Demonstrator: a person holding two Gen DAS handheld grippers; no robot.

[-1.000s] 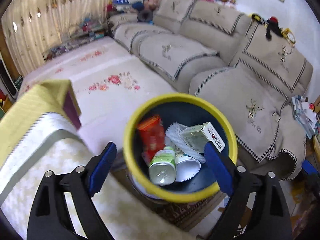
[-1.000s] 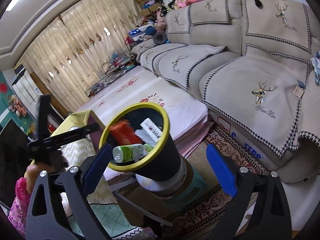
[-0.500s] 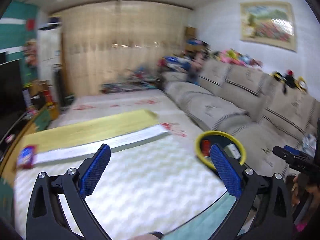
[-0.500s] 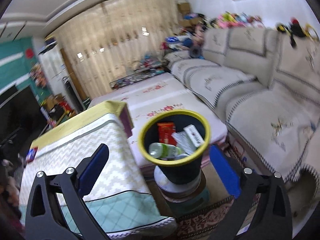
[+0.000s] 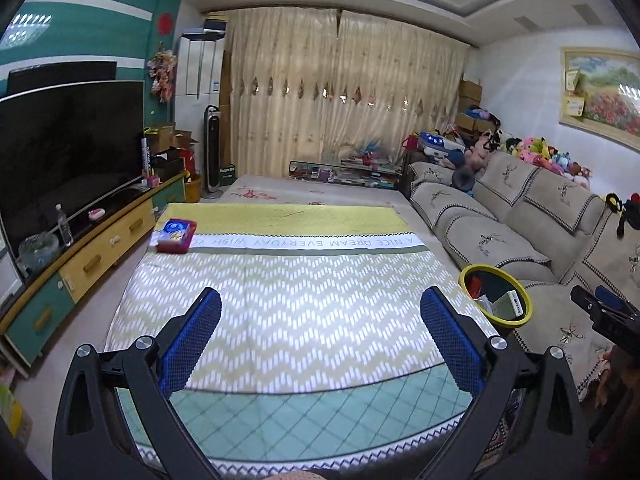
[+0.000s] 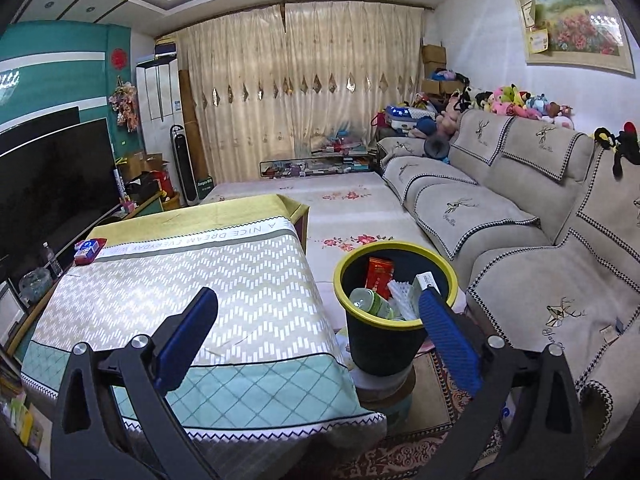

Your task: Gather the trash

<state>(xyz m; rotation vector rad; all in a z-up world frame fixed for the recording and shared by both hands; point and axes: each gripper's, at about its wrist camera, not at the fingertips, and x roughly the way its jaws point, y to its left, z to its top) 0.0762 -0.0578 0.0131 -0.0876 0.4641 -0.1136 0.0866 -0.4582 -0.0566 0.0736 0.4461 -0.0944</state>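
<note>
A dark bin with a yellow rim (image 6: 394,250) stands on a stool right of the table; it also shows in the left wrist view (image 5: 464,278). It holds a red packet (image 6: 379,273), a green bottle (image 6: 370,301) and a white box (image 6: 426,280). A red and blue packet (image 5: 175,233) lies at the table's far left corner, also seen in the right wrist view (image 6: 89,250). My left gripper (image 5: 320,338) is open and empty above the table's near edge. My right gripper (image 6: 318,336) is open and empty, just before the bin.
The table (image 5: 304,304) has a zigzag and yellow cloth. A beige sofa (image 6: 520,216) runs along the right. A TV (image 5: 68,148) on a low cabinet (image 5: 92,256) is at the left. A patterned rug (image 6: 420,452) lies under the stool.
Both grippers have pulled back and lifted from over the bin. The left one has swung left and now faces the table. Both stay open and empty.
</note>
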